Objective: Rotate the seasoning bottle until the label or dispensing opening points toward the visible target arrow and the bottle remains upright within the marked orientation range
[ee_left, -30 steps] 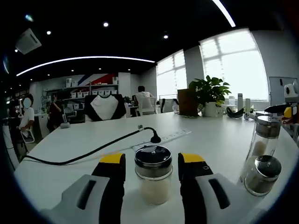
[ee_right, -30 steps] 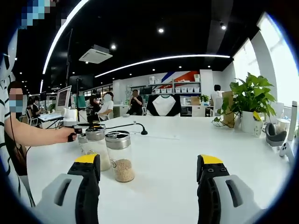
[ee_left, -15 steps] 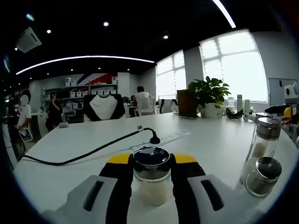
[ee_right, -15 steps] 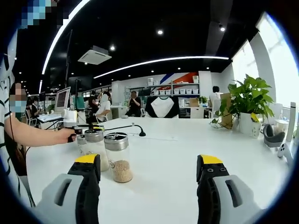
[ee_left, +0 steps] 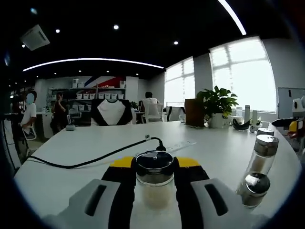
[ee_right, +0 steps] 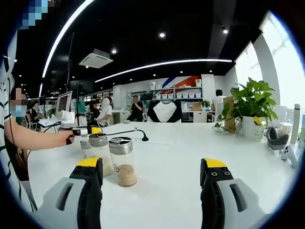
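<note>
Table [ee_left: 71, 181] surface runs bare and white ahead of the left gripper [ee_left: 155, 171], whose jaws are clamped on the seasoning bottle [ee_left: 154, 183], upright between them with white grains inside. A black power cable [ee_left: 90, 157] crosses just beyond it; two more shakers [ee_left: 257, 167] stand off to its right, near the table's edge. In the right gripper view, the right gripper [ee_right: 155, 174] is spread wide with nothing held, bare tabletop ahead, two jars [ee_right: 114, 157] just beyond its left jaw, and a potted plant [ee_right: 250, 112] far right.
</note>
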Motion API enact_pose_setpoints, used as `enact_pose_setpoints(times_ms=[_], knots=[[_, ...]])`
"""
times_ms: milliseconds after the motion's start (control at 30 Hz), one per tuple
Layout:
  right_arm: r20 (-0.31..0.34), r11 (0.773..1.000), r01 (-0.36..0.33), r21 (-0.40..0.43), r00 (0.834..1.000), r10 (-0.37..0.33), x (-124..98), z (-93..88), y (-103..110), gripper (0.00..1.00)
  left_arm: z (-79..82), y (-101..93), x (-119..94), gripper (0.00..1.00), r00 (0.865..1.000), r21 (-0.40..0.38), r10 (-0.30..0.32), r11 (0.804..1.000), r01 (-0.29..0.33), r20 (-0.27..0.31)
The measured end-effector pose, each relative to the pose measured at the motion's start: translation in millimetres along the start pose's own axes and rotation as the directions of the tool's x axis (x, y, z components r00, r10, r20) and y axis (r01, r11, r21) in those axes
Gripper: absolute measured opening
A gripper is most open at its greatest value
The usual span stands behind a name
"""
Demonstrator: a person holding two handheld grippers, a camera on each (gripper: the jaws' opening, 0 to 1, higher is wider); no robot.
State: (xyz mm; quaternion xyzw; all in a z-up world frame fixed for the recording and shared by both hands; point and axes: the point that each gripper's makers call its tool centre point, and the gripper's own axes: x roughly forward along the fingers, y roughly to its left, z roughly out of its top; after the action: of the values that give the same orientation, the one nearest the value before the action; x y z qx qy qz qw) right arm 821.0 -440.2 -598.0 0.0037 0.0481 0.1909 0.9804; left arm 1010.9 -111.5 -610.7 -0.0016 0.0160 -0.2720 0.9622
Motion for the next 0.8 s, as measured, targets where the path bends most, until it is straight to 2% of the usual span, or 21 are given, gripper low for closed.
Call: enact_pose_setpoints(times_ms=[133,233,400,667,800], knots=[[0.014,1.0,-0.01,0.002,1.0,0.01,0,2.1,4,0.86,10.7,-6.0,-18,0.32,1.0,0.023,-0.013,1.0,0.012,0.009],[0.023,1.0,-0.019,0.008,1.0,0.018,-1,3.0,7,0.86,13.4,-8.9,-32,0.32,1.0,0.079,-0.006,0.997,0.006,-0.007],[0.031,0.999,-0.033,0.01,0.999,0.033,-3,4.1,10,0.86,19.8,-7.2,-58,0.32,1.0,-0.005,0.017,1.0,-0.017,0.023],[0.043,0.998,-0.056,0.019,0.998,0.055,-1,5.3,15,0.86,20.4,-7.4,-89,0.32,0.999,-0.009,0.037,0.999,-0.037,0.022],[0.039,0.997,-0.072,0.025,0.997,0.071,0,3.9,18,0.86,12.3,-12.5,-97,0.32,0.999,0.038,0.033,0.999,-0.032,-0.014]])
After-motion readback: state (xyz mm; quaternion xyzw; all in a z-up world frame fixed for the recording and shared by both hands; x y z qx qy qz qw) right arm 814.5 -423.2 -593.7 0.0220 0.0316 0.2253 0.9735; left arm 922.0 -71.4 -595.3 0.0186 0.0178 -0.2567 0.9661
